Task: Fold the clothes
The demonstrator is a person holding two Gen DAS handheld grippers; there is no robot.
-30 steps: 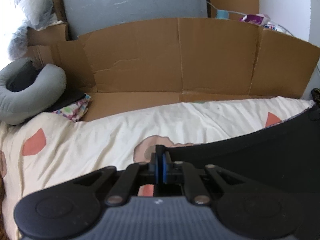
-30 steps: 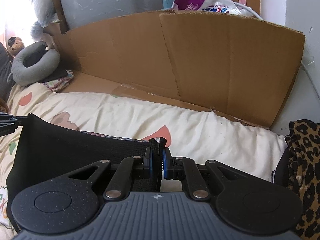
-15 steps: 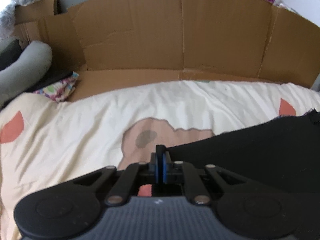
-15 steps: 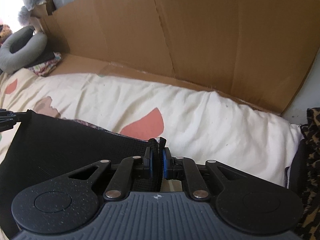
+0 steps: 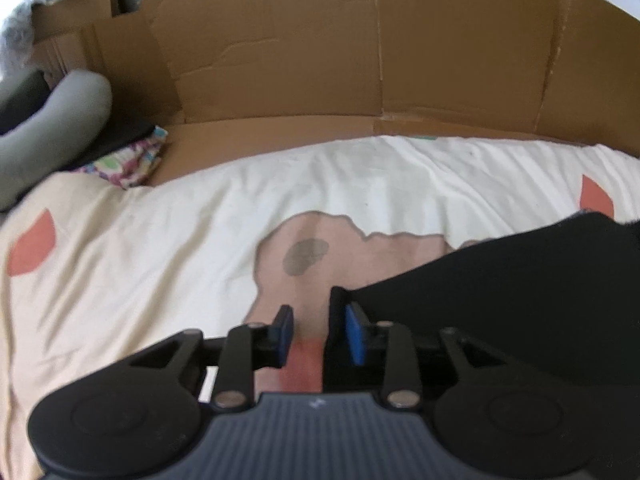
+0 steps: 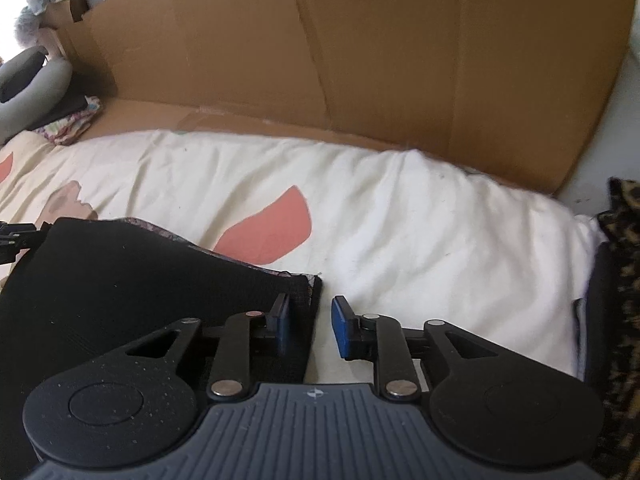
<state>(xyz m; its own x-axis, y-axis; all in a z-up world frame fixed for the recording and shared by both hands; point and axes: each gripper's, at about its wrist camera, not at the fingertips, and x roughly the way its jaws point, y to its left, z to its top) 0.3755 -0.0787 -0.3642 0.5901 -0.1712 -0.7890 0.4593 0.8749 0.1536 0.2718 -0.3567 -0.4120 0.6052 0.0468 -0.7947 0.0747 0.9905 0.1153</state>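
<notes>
Black garment [image 6: 132, 280] spread flat on cream patterned bedding [image 6: 400, 216], cardboard sheet [image 6: 360, 60] at 12 o'clock. Left gripper [image 5: 318, 320] opening, garment corner against its 3 o'clock pad, grip released. Right gripper [image 6: 310, 320] opening too, garment corner loose between parted jaws, unclamped.

**My bed and what lies on it**

Under me is a bed with a cream cover [image 5: 168, 264] printed with coral patches. A black garment [image 6: 120, 280] lies flat on it. Brown cardboard [image 5: 280, 136] lies along its far edge. A grey neck pillow [image 5: 48, 128] and patterned cloth [image 5: 128, 160] rest at the far left corner.
</notes>
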